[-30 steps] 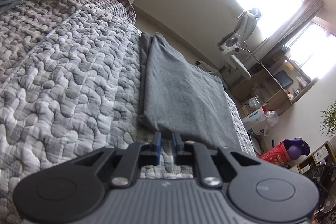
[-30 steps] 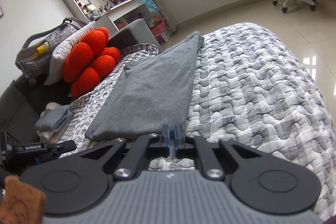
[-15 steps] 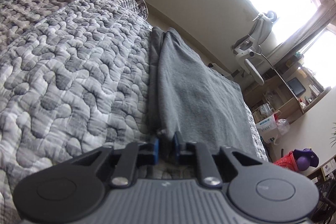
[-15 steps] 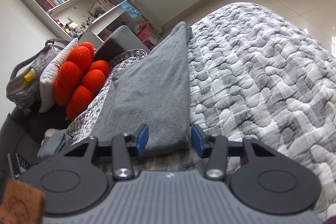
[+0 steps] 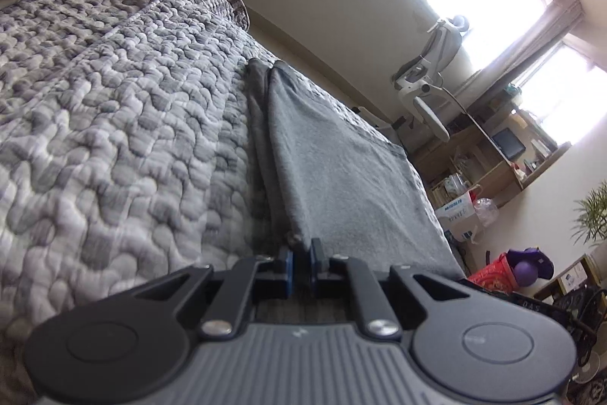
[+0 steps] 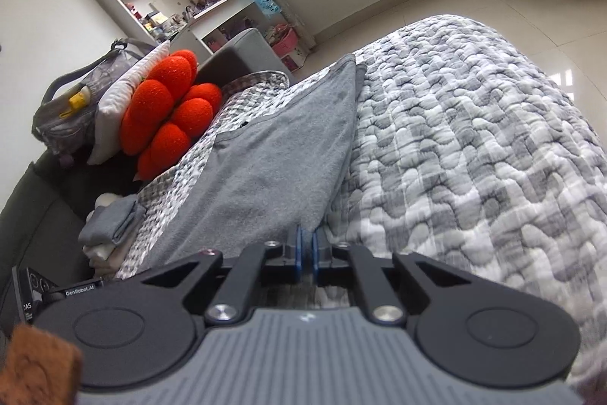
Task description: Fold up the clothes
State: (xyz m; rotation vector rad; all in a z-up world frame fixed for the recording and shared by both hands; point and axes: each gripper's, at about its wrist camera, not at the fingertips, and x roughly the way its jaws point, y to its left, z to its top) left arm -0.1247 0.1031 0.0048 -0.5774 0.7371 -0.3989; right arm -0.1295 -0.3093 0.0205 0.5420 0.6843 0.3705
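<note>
The grey garment (image 5: 341, 177) lies flat on the quilted bed (image 5: 114, 139) (partly folded). The left claw (image 5: 301, 262) pinches one near corner, jaws closing. The right claw (image 6: 306, 253) pinches the other near corner (image 6: 303, 215).

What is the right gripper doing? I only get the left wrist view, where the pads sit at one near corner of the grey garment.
Observer: The right gripper is shut on the other near corner of the grey garment, which lies flat on the quilt.
Operator: The folded grey piece near the orange cushion, is it lying alone?
Observer: No. In the right wrist view the folded grey piece tops a small stack, with pale folded pieces under it.
</note>
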